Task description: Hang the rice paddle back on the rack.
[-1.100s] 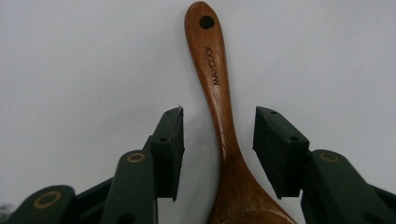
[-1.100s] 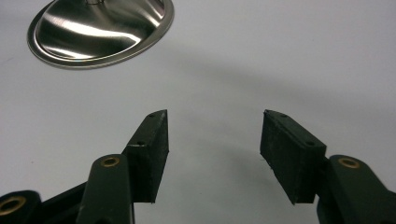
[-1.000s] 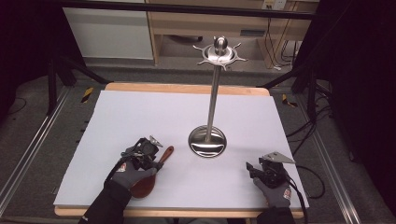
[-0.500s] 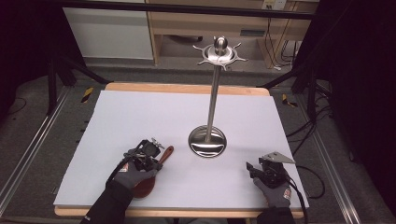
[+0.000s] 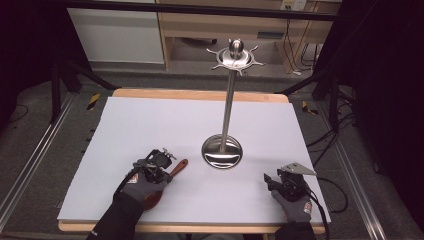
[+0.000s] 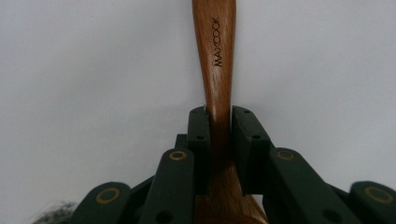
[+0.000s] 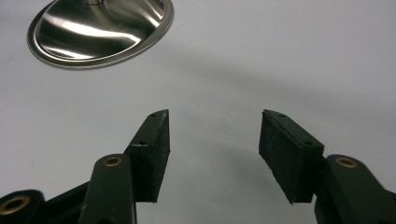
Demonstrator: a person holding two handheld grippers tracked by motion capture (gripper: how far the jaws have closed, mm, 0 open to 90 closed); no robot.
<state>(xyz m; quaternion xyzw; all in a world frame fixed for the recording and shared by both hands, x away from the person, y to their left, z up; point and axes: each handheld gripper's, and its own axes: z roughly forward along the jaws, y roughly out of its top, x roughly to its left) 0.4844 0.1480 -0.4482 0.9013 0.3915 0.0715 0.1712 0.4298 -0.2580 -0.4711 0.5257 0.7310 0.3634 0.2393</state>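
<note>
Now the left gripper (image 6: 218, 123), at about seven o'clock on the white table cover (image 5: 150, 125), has just been closing its jaws and clamps them on the neck of the brown wooden spoon (image 6: 216, 60). That spoon lies flat, its handle pointing toward two o'clock and the round steel base of the tall metal utensil stand (image 5: 222, 151), just beside it. At five o'clock the right gripper (image 7: 214, 135) rests with jaws apart, gripping nothing.

A lab: dark rig frame (image 5: 65, 75), floor cables (image 5: 325, 145), white-covered table (image 5: 150, 120).
</note>
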